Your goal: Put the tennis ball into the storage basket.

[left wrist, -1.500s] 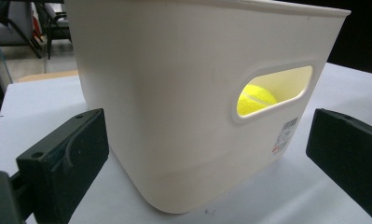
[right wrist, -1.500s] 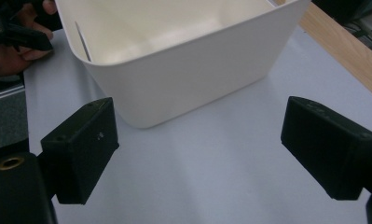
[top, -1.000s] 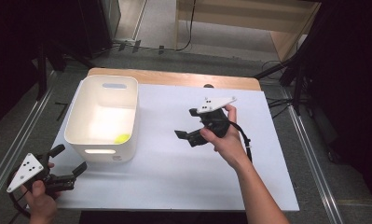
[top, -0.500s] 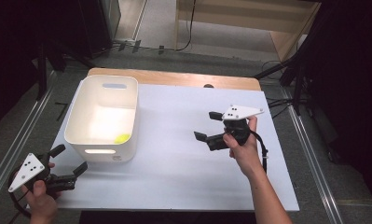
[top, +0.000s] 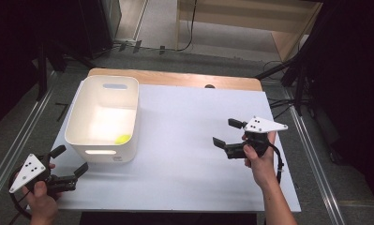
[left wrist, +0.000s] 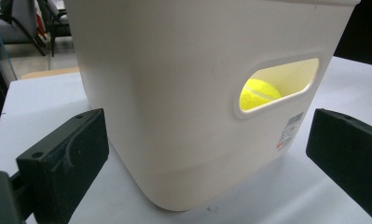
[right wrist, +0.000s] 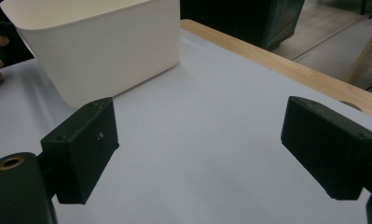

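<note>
Tongs on right point(top: 228, 133) moved right off bin point(top: 77, 124), spread, empty; left tongs point(top: 71, 159) spread too

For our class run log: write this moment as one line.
left gripper: open, facing bin | right gripper: open, empty, over table | ball: in bin

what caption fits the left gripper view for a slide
Left gripper, jaws open, faces the white bin; a yellow tennis ball shows through its handle slot.

A lab: white-topped table point(top: 184, 140) ringed by metal rails point(top: 16, 140), floor cables point(top: 189, 42).
</note>
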